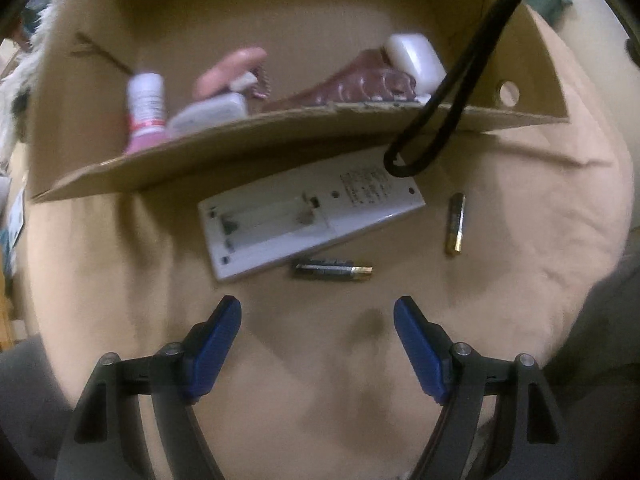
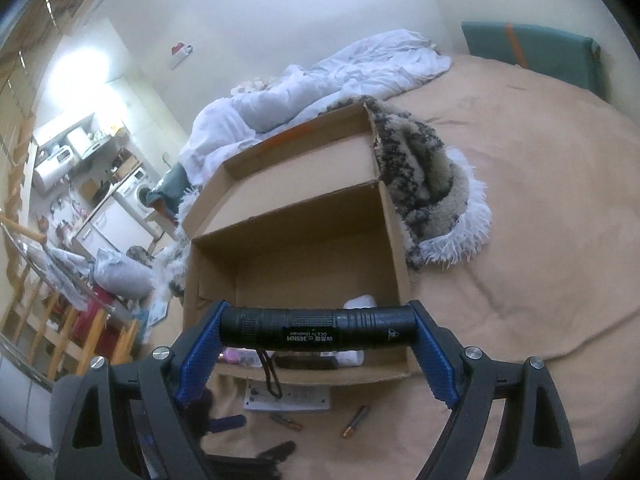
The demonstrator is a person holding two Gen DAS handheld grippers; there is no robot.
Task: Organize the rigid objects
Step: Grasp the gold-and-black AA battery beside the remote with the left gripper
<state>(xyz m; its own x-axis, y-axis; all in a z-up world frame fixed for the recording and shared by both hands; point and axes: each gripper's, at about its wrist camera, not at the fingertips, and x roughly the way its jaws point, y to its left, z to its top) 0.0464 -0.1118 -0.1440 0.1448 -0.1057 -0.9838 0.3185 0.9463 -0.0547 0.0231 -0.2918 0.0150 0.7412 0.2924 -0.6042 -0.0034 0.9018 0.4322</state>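
Flashlight (image 2: 318, 327) pinched in right tool (image 2: 318, 330); left tool (image 1: 318, 312) spread above bare blanket (image 1: 320, 360)

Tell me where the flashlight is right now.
The black flashlight is clamped end to end across the right tongs, seen in the right wrist view, above the near edge of the cardboard box.

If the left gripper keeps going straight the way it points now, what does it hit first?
Most likely the bare tan bedcover. The left gripper is open and empty; the nearest battery and the remote lie just beyond its fingertips, though depth is unclear.
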